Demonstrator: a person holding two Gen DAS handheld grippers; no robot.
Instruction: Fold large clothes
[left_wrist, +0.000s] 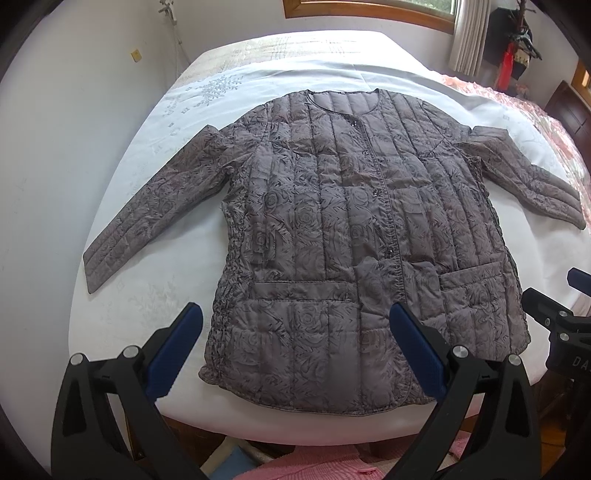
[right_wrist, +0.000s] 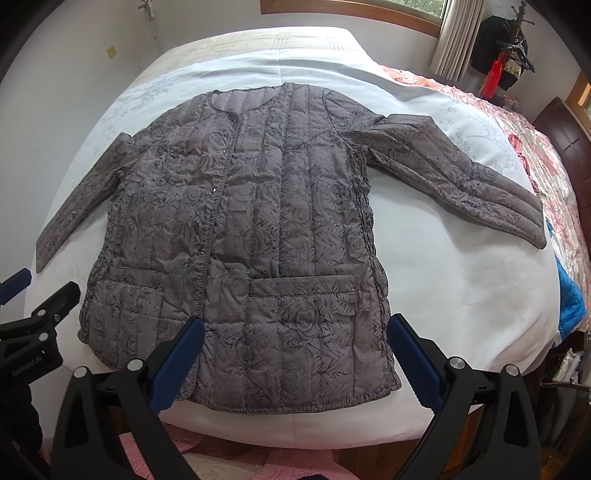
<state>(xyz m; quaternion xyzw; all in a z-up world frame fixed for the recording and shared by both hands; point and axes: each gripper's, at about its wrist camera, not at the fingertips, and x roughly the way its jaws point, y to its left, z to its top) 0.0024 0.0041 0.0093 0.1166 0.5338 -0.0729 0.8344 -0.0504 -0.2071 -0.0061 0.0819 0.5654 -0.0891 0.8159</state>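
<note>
A grey-brown quilted jacket (left_wrist: 343, 236) with a rose print lies flat and face up on the white bed sheet (left_wrist: 155, 295), buttoned, both sleeves spread out to the sides. The right wrist view shows the same jacket (right_wrist: 258, 236). My left gripper (left_wrist: 295, 321) hovers open above the hem, left of the button line, with nothing between its blue pads. My right gripper (right_wrist: 295, 328) is open too, above the hem over the right pocket, holding nothing. Each gripper shows at the edge of the other's view.
The bed (right_wrist: 461, 295) fills most of the view, its front edge just below the hem. A pink floral quilt (right_wrist: 546, 155) lies along the right side, with a blue cloth (right_wrist: 570, 295) beside it. White wall stands left, window and curtain behind. Pink fabric lies below the bed edge.
</note>
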